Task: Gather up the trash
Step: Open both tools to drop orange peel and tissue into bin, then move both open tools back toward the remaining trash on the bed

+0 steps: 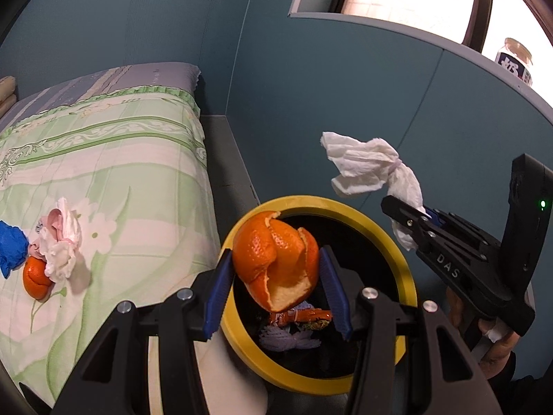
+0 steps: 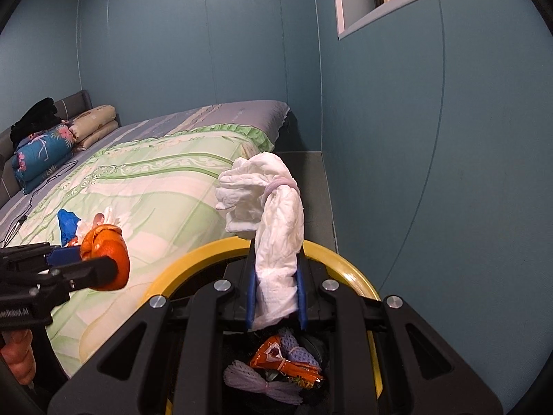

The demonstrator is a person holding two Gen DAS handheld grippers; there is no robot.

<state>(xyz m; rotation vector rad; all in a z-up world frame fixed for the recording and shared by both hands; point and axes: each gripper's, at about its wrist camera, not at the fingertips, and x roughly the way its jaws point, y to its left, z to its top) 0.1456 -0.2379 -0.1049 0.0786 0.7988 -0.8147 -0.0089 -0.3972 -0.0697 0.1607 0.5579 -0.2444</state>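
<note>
Two bits of trash are in our grippers, and both hang over the bin (image 1: 411, 269), so we think this is the drop step. The bed (image 1: 103, 173) is the biggest thing here, and the yellow-rimmed bin stands just beside it. More trash lies on the bed: a blue wad (image 1: 12, 247), a pink and white wad (image 1: 60, 242) and a second peel (image 1: 34, 276).

Our right gripper (image 2: 276, 297) points forward above the bin, clamped on a white tissue (image 2: 276, 214) that stands up from its pads. Our left gripper (image 1: 276, 287) reaches in from the bed side. Its pads sit close on both sides of an orange peel (image 1: 276, 259), and we judge it is pinched there, right above the hole.

Next, we think both need to let go so the pieces fall in. The tissue is light and may catch on the rim. Then we go back to the bed for the rest.

Small wrappers (image 2: 287, 363) already lie down in the bin.
</note>
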